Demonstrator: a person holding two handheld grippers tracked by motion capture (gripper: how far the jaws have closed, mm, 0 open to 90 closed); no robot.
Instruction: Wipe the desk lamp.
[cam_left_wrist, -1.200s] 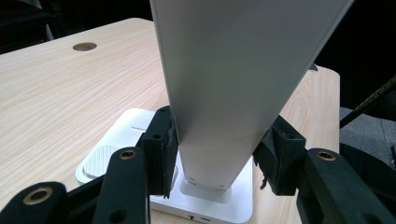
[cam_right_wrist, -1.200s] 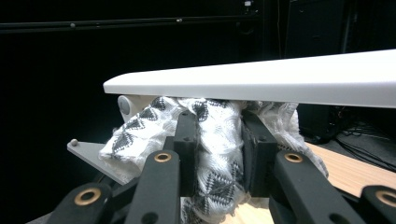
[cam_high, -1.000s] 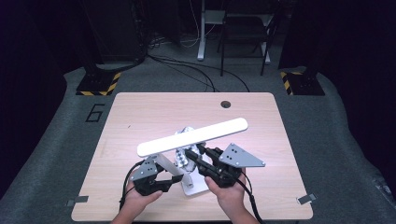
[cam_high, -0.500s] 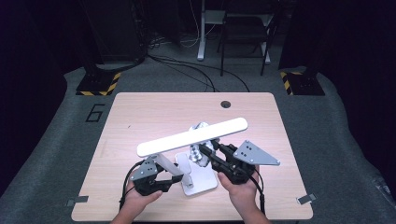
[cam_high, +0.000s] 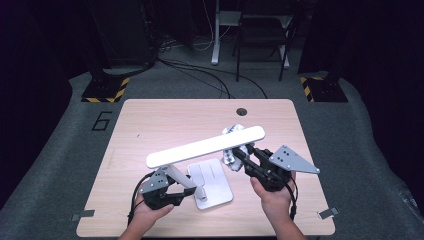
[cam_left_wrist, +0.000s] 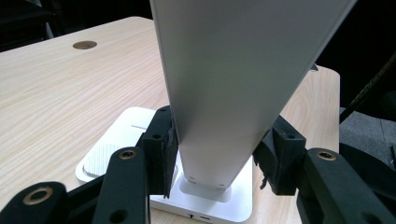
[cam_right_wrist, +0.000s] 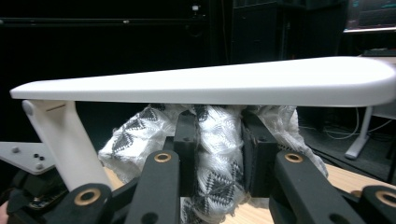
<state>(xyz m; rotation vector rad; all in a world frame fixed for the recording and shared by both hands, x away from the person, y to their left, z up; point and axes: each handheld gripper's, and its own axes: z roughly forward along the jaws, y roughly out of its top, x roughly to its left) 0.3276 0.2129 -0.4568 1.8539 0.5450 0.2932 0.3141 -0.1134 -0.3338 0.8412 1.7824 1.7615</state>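
My left gripper (cam_high: 187, 192) brackets the desk lamp's arm (cam_left_wrist: 219, 135) low down, one pad touching and the other just clear, so I can't tell if that grip is firm. Its square white base (cam_high: 212, 182) sits flat on the wooden table (cam_high: 150, 125). My right gripper (cam_right_wrist: 218, 140) is clamped on a patterned white cloth (cam_right_wrist: 217, 154), pressed up beneath the lamp head (cam_high: 205, 146). Push too hard there, I reckon, and the lamp tips or the cloth slips free.
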